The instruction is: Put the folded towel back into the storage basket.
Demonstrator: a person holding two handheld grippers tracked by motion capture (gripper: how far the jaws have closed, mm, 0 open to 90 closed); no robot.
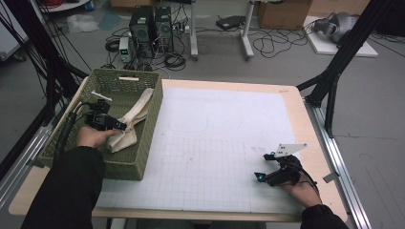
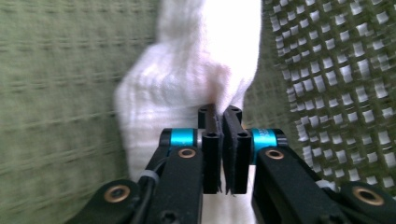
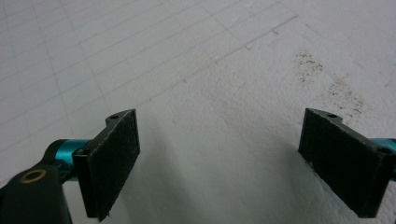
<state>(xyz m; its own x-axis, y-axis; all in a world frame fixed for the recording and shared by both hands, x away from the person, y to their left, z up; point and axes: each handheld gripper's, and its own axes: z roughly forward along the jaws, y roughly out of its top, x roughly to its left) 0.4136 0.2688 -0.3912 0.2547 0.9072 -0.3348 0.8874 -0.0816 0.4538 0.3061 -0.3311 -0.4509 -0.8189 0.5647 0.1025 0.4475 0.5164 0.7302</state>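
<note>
Here, left gripper [image 1: 119, 125] jaws clamping cloth [image 1: 130, 125], basket [image 1: 122, 166].

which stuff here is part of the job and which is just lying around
Part of the job:
- cream cloth, pinched by the left gripper
- green woven basket that the cloth lies in
- right gripper, open over the white grid mat

Just lying about:
- computer towers on the floor
- loose cables on the floor
- cardboard box
</note>
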